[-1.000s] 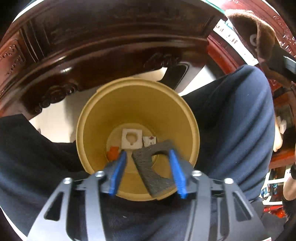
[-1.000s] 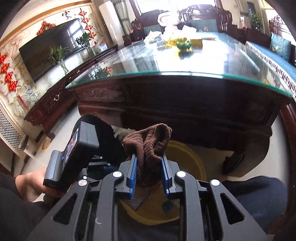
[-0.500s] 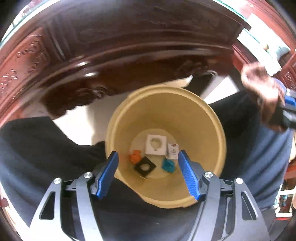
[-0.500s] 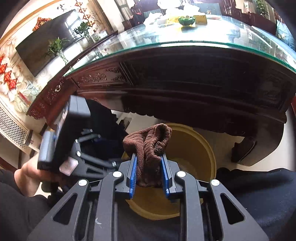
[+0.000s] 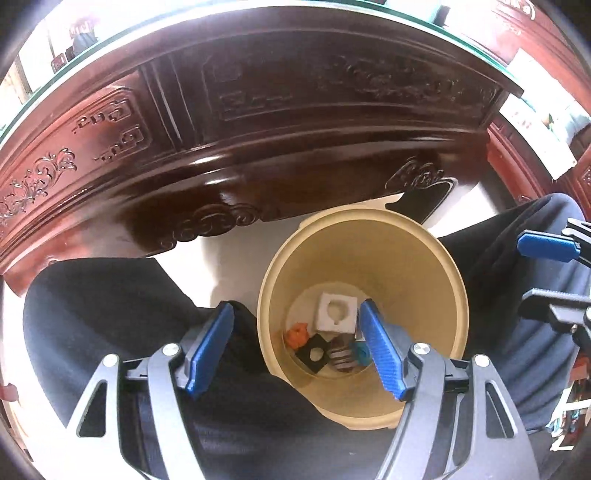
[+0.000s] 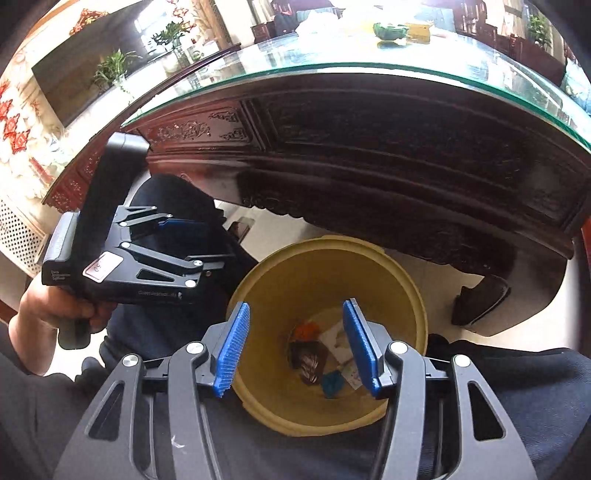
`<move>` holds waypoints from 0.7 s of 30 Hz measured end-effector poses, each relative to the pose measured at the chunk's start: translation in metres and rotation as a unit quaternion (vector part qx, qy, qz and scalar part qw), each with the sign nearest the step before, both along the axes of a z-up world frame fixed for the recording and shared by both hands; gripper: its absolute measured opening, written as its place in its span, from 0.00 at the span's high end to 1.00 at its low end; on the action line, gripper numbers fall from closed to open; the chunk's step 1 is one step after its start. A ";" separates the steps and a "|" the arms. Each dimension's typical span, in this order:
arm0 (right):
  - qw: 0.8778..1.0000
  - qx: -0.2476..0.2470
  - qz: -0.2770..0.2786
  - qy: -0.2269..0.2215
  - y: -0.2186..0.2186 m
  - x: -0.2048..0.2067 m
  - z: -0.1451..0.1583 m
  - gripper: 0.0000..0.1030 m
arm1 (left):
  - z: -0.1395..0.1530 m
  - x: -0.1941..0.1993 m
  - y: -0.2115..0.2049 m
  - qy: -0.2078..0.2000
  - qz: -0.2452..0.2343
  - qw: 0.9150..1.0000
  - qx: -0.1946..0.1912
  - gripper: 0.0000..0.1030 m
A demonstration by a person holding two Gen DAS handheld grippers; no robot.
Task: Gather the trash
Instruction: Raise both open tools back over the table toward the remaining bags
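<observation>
A tan bin (image 5: 436, 266) (image 6: 391, 273) stands on the floor between the person's knees. At its bottom lie a white square piece (image 5: 336, 312), an orange piece (image 5: 297, 334) (image 6: 308, 330), a black square piece (image 5: 314, 354), a teal piece (image 5: 361, 352) (image 6: 332, 384) and a brown cloth (image 6: 308, 362) (image 5: 341, 356). My left gripper (image 5: 295, 349) is open and empty above the bin's left rim. My right gripper (image 6: 295, 349) is open and empty above the bin. The left gripper's body (image 6: 122, 254) shows in the right wrist view.
A dark carved wooden table (image 5: 258, 122) (image 6: 388, 147) with a glass top (image 6: 369, 51) stands just behind the bin. The person's dark-trousered legs (image 5: 110, 314) (image 6: 517, 387) flank the bin. A green bowl (image 6: 389, 29) sits on the far tabletop.
My left gripper opened and dropped the black square piece into the bin, then shifted left. My right gripper opened and the brown cloth fell into the bin.
</observation>
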State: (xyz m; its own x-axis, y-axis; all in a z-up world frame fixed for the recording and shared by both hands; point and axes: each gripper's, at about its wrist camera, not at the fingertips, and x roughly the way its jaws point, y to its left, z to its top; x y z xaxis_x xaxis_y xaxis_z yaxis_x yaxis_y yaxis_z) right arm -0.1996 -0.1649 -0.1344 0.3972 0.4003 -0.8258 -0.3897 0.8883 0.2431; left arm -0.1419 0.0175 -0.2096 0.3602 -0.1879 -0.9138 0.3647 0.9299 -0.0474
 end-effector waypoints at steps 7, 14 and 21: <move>0.999 0.028 -0.022 -0.039 -0.012 0.000 0.017 0.21 | 0.011 -0.001 -0.005 -0.015 -0.001 1.000 -0.011 0.31; 0.994 0.039 -0.021 -0.101 -0.009 -0.004 0.036 0.15 | 0.046 -0.001 -0.011 -0.072 0.001 0.997 -0.018 0.17; 0.961 0.002 -0.049 -0.273 -0.006 -0.012 0.080 0.08 | 0.097 0.010 0.001 -0.155 0.042 0.986 -0.047 0.06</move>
